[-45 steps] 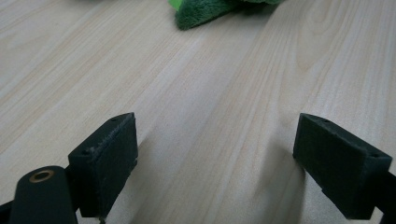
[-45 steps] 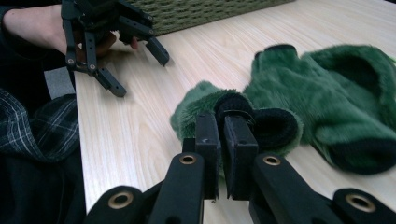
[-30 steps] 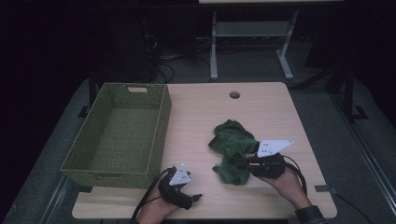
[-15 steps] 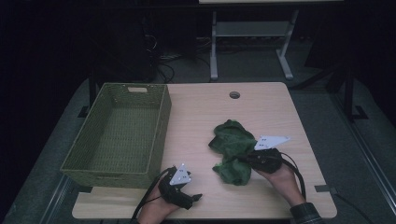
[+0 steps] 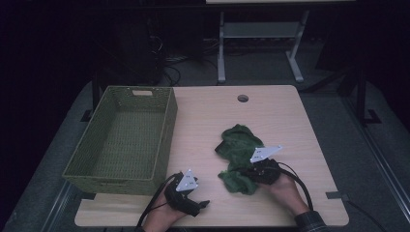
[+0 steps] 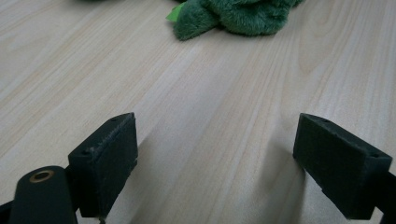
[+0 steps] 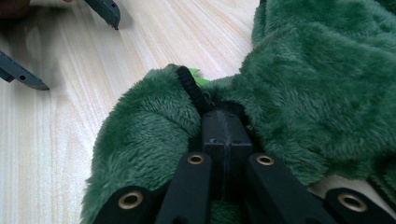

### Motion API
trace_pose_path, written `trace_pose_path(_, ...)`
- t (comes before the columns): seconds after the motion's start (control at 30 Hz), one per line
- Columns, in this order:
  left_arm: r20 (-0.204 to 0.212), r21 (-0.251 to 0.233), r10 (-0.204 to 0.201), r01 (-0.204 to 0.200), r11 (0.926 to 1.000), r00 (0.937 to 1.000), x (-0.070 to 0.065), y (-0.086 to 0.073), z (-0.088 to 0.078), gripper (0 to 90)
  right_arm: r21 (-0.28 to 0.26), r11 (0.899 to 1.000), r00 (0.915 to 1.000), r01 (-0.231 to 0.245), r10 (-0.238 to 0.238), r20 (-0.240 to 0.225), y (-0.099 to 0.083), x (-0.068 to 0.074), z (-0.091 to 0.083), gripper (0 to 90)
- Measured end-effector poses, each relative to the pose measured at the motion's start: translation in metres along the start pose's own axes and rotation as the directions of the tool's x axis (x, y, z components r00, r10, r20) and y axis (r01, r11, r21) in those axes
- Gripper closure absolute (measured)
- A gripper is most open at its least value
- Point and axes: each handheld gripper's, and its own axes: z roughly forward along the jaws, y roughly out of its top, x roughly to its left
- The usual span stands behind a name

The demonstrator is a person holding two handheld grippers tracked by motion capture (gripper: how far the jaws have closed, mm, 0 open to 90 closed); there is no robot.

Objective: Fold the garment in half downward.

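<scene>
Green fleece cloth point(image 5: 238, 157) lies crumpled on wooden table point(image 5: 290, 121), right of centre. Right gripper point(image 5: 247, 171) jaws pinched together on its near fold, black trim edge point(image 7: 192, 91) just ahead. Left gripper point(image 5: 202, 205) jaws spread wide, nothing between, low over bare wood near front edge. Woven green basket point(image 5: 167, 130) at left, apart from cloth.

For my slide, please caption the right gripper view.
Right gripper fingers shut on fuzzy green cloth over a wooden table.

the right gripper point(image 7: 223, 122) has its jaws pinched tight on the green fleece cloth point(image 7: 322, 88). it lies bunched on the wooden table point(image 7: 60, 130).
</scene>
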Motion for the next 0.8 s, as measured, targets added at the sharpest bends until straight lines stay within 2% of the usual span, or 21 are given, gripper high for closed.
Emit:
trace_pose_path(0.07, -0.003, 0.003, -0.001, 0.001, 1.0000, 1.0000, 0.000, 0.001, 0.000, 13.1, 0.000, 1.000, 1.0000, -0.004, 0.004, 0.007, 0.001, 0.001, -0.001, 89.1)
trace_pose_path(0.2, -0.008, 0.014, -0.004, 0.004, 0.9999, 1.0000, 0.000, 0.005, 0.003, 13.3, -0.044, 0.999, 0.9994, 0.007, -0.005, 0.034, 0.002, 0.000, -0.014, 76.0)
trace_pose_path(0.3, -0.009, 0.012, -0.001, 0.002, 0.9999, 1.0000, 0.003, 0.011, 0.003, 13.5, -0.078, 0.997, 0.9987, -0.012, 0.016, 0.049, 0.003, -0.003, -0.024, 67.9)
trace_pose_path(0.53, 0.002, -0.027, -0.051, 0.051, 0.9983, 0.9987, 0.013, 0.027, 0.000, 14.2, -0.133, 0.990, 0.9960, -0.039, 0.049, 0.075, 0.005, -0.011, -0.040, 55.7)
trace_pose_path(0.6, 0.002, -0.027, -0.060, 0.060, 0.9978, 0.9982, 0.016, 0.033, 0.000, 16.1, -0.138, 0.989, 0.9944, -0.058, 0.070, 0.079, 0.007, -0.013, -0.045, 54.5)
trace_pose_path(0.73, -0.002, -0.033, -0.061, 0.061, 0.9976, 0.9981, 0.021, 0.044, 0.003, 17.4, -0.150, 0.987, 0.9922, -0.059, 0.075, 0.100, 0.010, -0.020, -0.050, 53.4)
trace_pose_path(0.77, -0.004, -0.040, -0.064, 0.064, 0.9971, 0.9979, 0.022, 0.047, 0.003, 18.3, -0.155, 0.985, 0.9916, -0.072, 0.087, 0.096, 0.011, -0.022, -0.051, 53.3)
trace_pose_path(0.8, -0.004, -0.039, -0.060, 0.060, 0.9974, 0.9982, 0.023, 0.050, 0.003, 19.2, -0.144, 0.987, 0.9908, -0.077, 0.091, 0.099, 0.011, -0.024, -0.051, 52.6)
